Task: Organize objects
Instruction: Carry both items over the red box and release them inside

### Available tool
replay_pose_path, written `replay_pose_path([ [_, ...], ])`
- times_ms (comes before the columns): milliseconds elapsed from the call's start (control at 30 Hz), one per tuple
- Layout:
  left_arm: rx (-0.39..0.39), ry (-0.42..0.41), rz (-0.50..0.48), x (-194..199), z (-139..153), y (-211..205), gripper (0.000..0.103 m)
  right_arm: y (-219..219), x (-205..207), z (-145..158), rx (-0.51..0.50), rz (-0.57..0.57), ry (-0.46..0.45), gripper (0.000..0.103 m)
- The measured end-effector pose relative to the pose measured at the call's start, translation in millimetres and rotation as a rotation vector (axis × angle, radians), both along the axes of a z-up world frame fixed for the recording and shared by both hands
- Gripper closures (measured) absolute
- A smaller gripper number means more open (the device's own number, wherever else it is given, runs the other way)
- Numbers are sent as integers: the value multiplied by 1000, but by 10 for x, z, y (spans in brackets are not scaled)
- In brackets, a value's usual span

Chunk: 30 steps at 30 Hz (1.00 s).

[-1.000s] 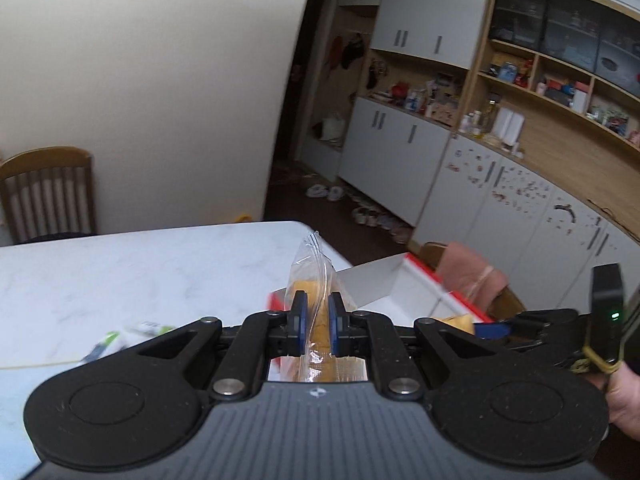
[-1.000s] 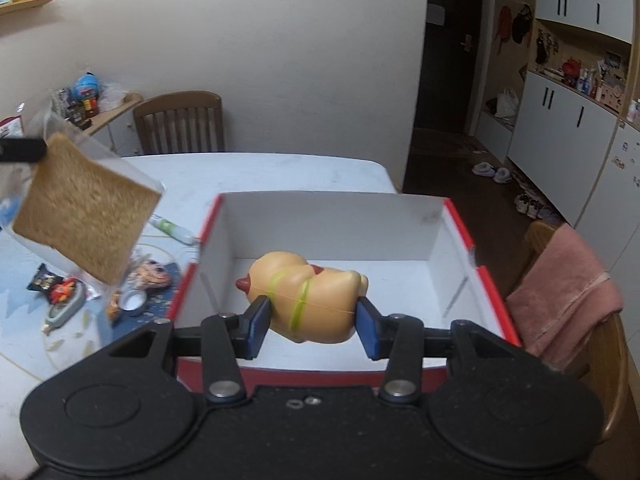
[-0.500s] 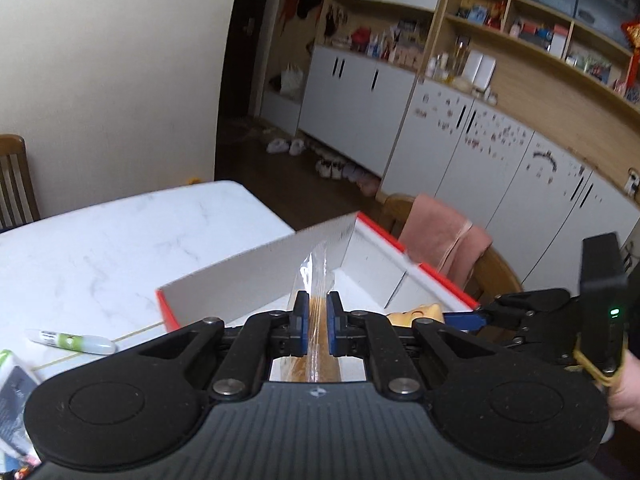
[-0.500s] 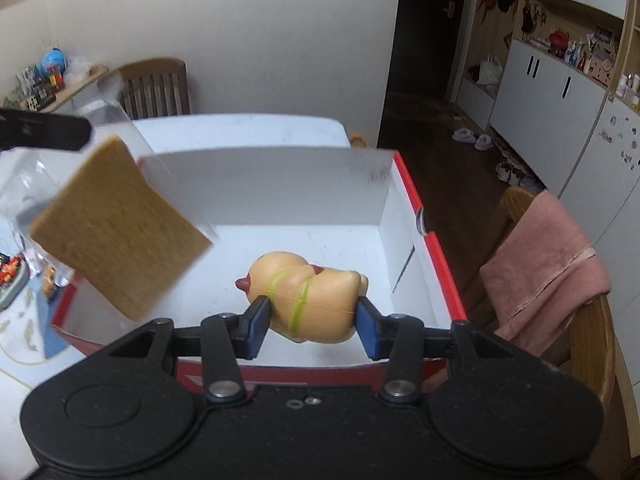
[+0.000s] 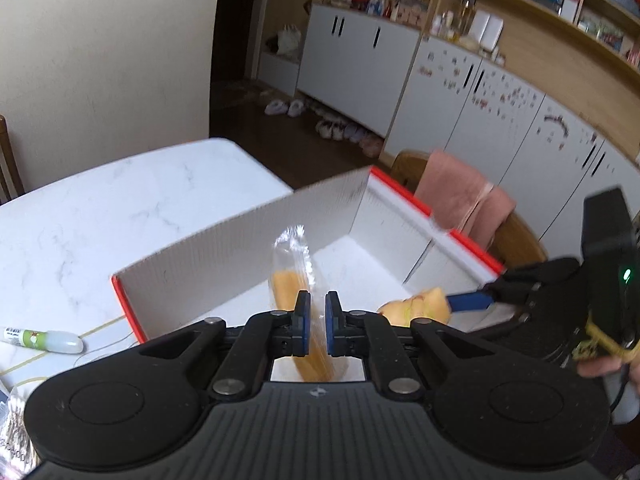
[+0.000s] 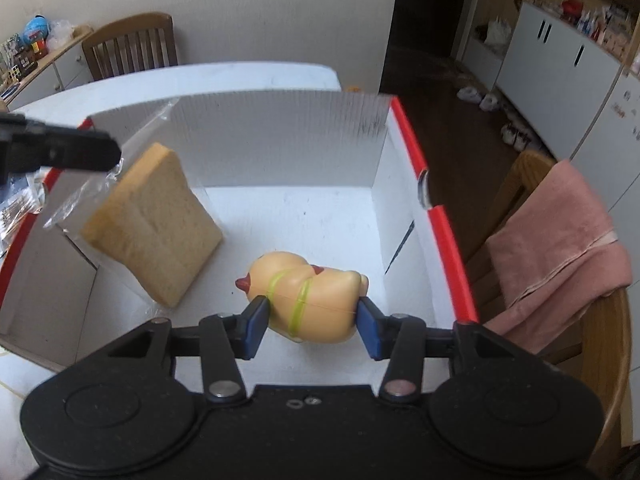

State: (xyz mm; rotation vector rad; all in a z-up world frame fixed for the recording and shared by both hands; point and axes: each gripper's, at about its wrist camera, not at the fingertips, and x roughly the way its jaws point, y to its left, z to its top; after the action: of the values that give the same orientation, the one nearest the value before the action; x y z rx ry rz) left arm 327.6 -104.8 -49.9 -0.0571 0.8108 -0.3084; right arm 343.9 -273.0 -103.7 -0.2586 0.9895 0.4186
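Table (image 5: 120, 208) of white marble bears box (image 6: 280, 136) — chair (image 6: 132, 46) behind.

The lower part of the bagged bread slice (image 5: 304, 292) drops out of sight behind the left tool (image 5: 316, 322). The right tool's body covers the box's (image 6: 280, 136) near wall. At the bench's (image 5: 120, 208) left edge, the picture cuts off a crinkled packet (image 5: 12, 436), and the tube's (image 5: 44, 340) label is too small to read. The shelf items (image 5: 400, 0) are blurred.
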Motion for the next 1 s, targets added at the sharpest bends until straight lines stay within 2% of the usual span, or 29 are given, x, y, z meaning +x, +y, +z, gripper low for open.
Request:
replay_pose_path([
  [167, 12, 13, -15, 62, -52, -35, 97, 8, 12, -38, -7, 10, 10, 53],
  [467, 17, 13, -92, 45, -55, -231, 95, -63, -29, 54, 41, 36, -2, 40],
  [700, -35, 37, -126, 81, -83, -337, 94, -256, -167, 207, 54, 39, -37, 40],
  [1000, -55, 31, -138, -44, -66, -411, 94, -458, -326, 402, 97, 28, -79, 40],
])
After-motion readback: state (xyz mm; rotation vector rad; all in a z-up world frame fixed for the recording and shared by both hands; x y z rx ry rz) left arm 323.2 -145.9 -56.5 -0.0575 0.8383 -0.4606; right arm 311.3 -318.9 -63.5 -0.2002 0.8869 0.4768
